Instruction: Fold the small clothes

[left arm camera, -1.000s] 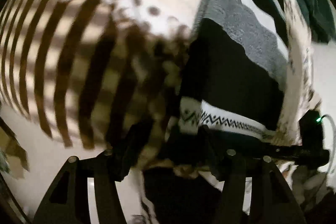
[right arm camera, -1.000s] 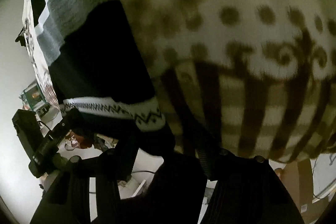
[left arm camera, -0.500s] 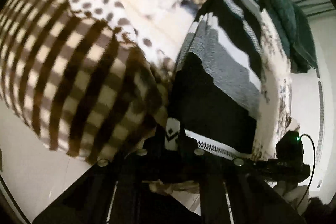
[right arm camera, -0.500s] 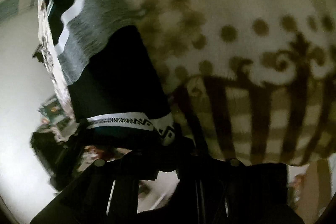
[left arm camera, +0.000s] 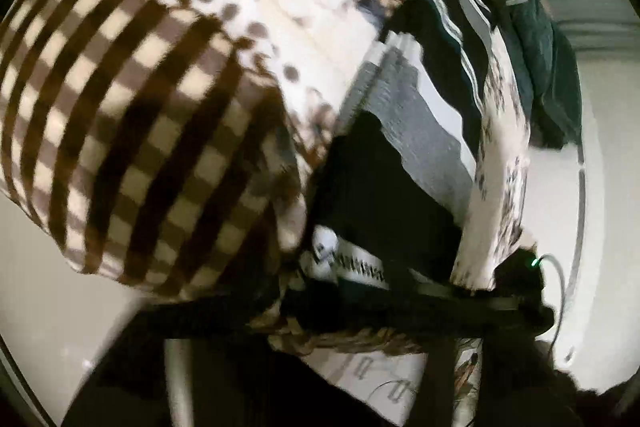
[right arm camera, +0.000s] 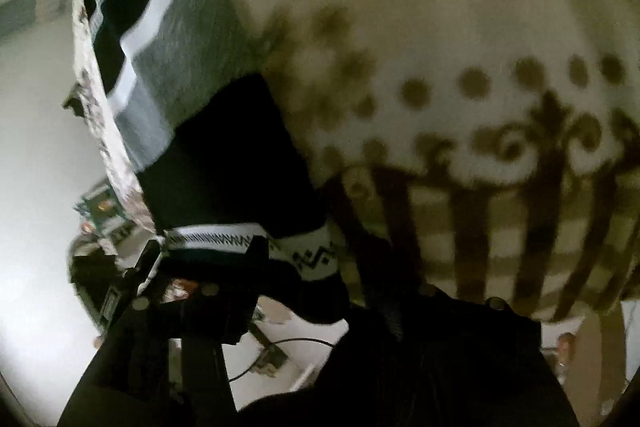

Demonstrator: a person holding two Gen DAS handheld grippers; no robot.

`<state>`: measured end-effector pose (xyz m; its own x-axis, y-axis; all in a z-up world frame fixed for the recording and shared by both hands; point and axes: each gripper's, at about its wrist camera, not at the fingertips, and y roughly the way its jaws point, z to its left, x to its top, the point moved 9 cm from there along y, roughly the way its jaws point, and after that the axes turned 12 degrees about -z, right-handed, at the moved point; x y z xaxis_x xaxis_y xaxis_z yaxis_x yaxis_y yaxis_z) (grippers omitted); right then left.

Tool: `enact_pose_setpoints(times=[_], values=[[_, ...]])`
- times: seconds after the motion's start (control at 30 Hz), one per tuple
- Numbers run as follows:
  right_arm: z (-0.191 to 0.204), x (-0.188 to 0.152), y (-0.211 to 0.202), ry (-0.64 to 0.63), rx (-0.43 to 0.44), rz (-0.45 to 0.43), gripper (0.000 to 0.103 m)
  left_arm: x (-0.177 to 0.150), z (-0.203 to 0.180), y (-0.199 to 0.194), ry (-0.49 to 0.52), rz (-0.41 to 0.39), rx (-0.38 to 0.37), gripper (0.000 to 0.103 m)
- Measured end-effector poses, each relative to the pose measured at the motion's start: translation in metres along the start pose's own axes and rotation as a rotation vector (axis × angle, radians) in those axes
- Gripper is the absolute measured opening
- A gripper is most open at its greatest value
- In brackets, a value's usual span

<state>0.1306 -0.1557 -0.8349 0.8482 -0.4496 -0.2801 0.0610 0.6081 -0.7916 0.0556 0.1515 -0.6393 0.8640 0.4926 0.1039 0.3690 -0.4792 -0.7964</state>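
Observation:
A knitted garment with black, grey and white bands (left arm camera: 404,163) hangs in front of both cameras; its white zigzag hem (right arm camera: 224,241) is at the bottom. My left gripper (left arm camera: 320,291) is shut on the hem. My right gripper (right arm camera: 304,287) is shut on the hem at the other corner. The left gripper's body shows in the right wrist view (right arm camera: 132,283), close by. The garment hangs against a cream blanket with brown dots and checks (left arm camera: 132,115), which also fills the right wrist view (right arm camera: 460,67).
A dark green cloth (left arm camera: 548,67) lies at the far right on the bed. A white patterned fabric strip (left arm camera: 500,155) runs beside the garment. White floor with cables and small objects (right arm camera: 276,351) shows below.
Both grippers have drawn closer together and closed on the hem; the garment's hem has bunched, and the views have tilted.

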Motion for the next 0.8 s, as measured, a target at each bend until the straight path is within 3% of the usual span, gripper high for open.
enact_pose_setpoints(times=[0.17,0.27,0.33,0.37,0.4,0.57,0.6,0.7,0.8], values=[[0.0,0.004,0.029,0.104,0.119,0.068,0.055,-0.015,0.006,0.043,-0.03,0.1,-0.011,0.069],[0.01,0.004,0.04,0.118,0.162,0.089,0.056,-0.014,-0.001,0.043,-0.006,0.058,0.02,0.066],[0.019,-0.004,0.042,0.101,0.169,0.08,0.024,-0.016,-0.004,0.037,0.05,0.041,0.084,0.019],[0.025,-0.008,0.04,0.079,0.165,0.08,0.01,-0.016,-0.004,0.03,0.062,0.035,0.102,0.017],[0.027,-0.008,0.035,0.074,0.176,0.069,0.01,-0.015,-0.004,0.022,0.057,0.026,0.102,0.013],[0.064,-0.015,0.003,0.044,0.239,0.011,0.009,-0.006,-0.034,-0.025,0.069,-0.041,0.106,0.012],[0.072,-0.015,-0.004,0.037,0.253,0.001,0.009,-0.003,-0.042,-0.035,0.065,-0.069,0.091,0.005],[0.103,-0.007,-0.033,0.008,0.308,-0.042,0.009,0.019,-0.085,-0.07,0.077,-0.165,0.015,0.005],[0.142,0.013,-0.062,-0.046,0.354,-0.099,0.009,0.047,-0.122,-0.077,0.133,-0.222,-0.034,0.005]])
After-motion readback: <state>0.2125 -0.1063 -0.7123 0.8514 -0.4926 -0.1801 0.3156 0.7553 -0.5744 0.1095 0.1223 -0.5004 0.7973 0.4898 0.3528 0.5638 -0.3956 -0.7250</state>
